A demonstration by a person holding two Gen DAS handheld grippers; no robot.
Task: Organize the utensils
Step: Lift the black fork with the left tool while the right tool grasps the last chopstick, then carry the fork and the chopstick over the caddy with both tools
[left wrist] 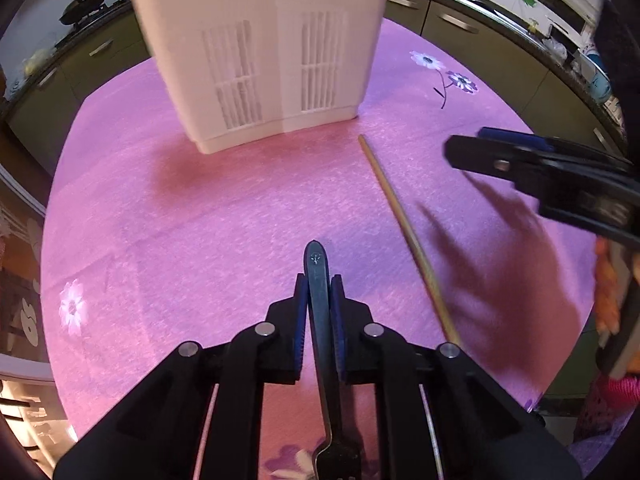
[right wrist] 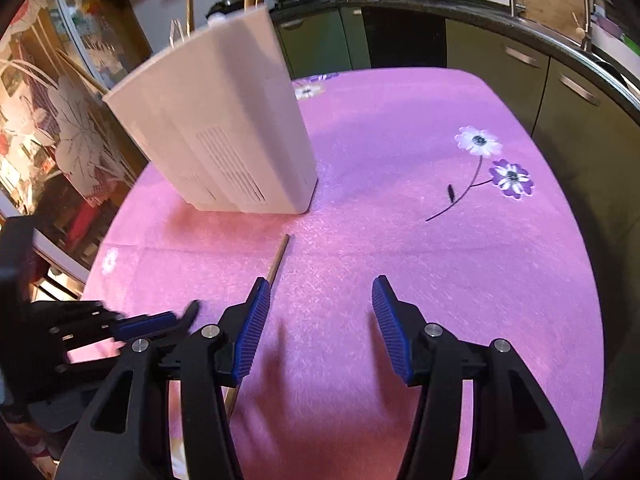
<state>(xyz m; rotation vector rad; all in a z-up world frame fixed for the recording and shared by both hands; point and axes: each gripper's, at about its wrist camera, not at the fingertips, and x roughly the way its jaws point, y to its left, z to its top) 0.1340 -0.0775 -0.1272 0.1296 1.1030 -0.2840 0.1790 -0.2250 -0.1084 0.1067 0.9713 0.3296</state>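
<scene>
Left wrist view: the left gripper (left wrist: 319, 300) was clamped on the dark handle of a fork (left wrist: 320, 320), handle end pointing forward past the pads and the tines hanging back beneath the tool. The white utensil holder (left wrist: 264, 60), with slotted vents in its wall, stood on the far side of the pink tablecloth (left wrist: 200, 220). A single wooden chopstick (left wrist: 404, 232) lay flat on the cloth, running from just near the holder's right corner back toward the near right. The right gripper (left wrist: 520, 160) was at the right edge above the cloth.

Right wrist view: the right gripper (right wrist: 320, 320) was spread wide and carried nothing. The chopstick (right wrist: 276, 268) passed close beside its left finger (right wrist: 252, 332), not between the two. The holder (right wrist: 216, 120) stood far left, with chopsticks already projecting from its top. The left gripper (right wrist: 132, 328) was near left.

Judged procedure: to seat the fork well, raise it above the holder's rim, turn it upright, lower it into an open compartment and release only once it is contained. For the chopstick, shift the right tool leftward so both fingers straddle the shaft, then close near mid-length to limit pivoting. A thin round stick on soft cloth is likely to roll.
</scene>
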